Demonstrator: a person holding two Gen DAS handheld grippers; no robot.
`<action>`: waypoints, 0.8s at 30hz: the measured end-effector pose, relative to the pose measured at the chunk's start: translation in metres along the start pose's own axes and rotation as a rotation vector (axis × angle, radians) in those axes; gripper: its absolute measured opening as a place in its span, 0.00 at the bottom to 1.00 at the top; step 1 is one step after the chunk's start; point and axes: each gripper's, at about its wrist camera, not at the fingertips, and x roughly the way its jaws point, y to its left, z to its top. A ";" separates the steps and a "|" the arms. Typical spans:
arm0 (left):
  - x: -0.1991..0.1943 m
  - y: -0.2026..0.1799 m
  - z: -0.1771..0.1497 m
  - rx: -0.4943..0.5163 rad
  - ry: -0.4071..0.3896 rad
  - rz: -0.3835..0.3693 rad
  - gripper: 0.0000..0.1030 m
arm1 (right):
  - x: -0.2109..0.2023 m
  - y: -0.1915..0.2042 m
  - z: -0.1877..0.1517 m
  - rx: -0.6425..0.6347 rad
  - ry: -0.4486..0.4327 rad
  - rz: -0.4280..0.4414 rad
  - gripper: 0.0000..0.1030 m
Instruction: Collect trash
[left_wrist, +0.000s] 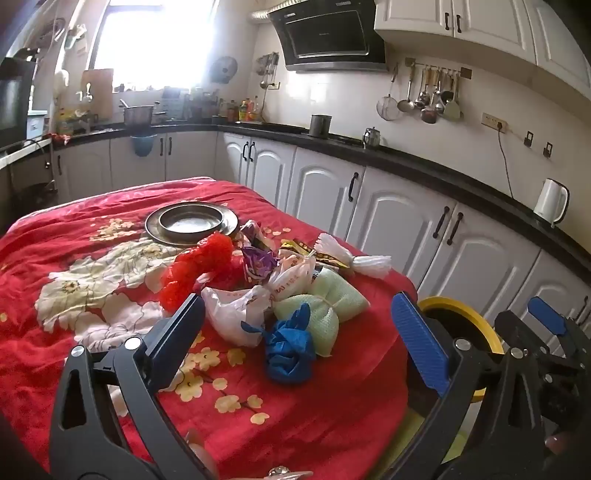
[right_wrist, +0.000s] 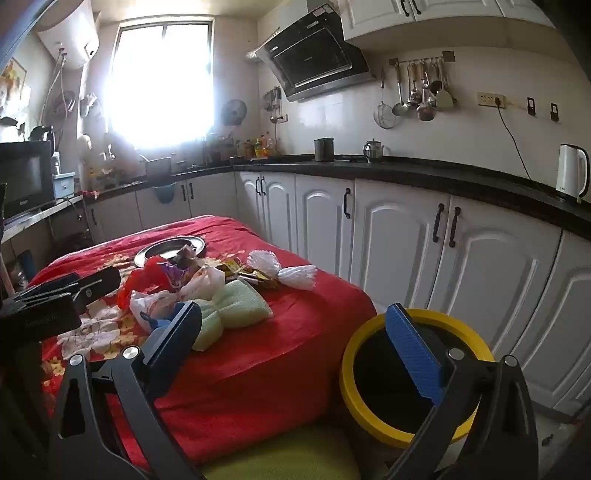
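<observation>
Closest to me, the left gripper (left_wrist: 299, 328) is hovering low over the red floral blanket (left_wrist: 92, 229) with its fingers spread wide and nothing between them, and the right gripper (right_wrist: 299, 339) is hanging just off the table's corner, likewise released and empty. Under the right one, a yellow-rimmed bin (right_wrist: 369, 417) is standing on the floor beside the table; its inside is looking dark and I cannot tell whether anything is lying in it. Just beyond the left fingers the trash is sitting in a loose heap on the blanket: a crumpled blue bag (left_wrist: 290, 350), a pale green foam net (left_wrist: 332, 306) tied in the middle, a white plastic bag (left_wrist: 232, 314), red netting (left_wrist: 195, 269), purple wrappers (left_wrist: 258, 262) and a white foam net (left_wrist: 354, 254) lying a little apart toward the cabinets. Behind the heap a metal bowl (left_wrist: 190, 221) is resting in a wider metal plate (left_wrist: 153, 230), apparently empty. Far back, a pot (left_wrist: 138, 114) is sitting on the counter by the window.
</observation>
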 end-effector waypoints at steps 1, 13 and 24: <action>0.001 0.000 -0.002 -0.001 0.005 -0.006 0.90 | -0.001 -0.001 0.000 0.001 -0.001 -0.001 0.94; -0.002 -0.004 0.000 0.003 0.010 -0.009 0.90 | 0.002 0.002 0.000 -0.011 0.005 0.001 0.94; -0.007 -0.009 0.002 0.009 0.007 -0.013 0.90 | 0.004 0.004 -0.003 -0.010 0.007 0.000 0.94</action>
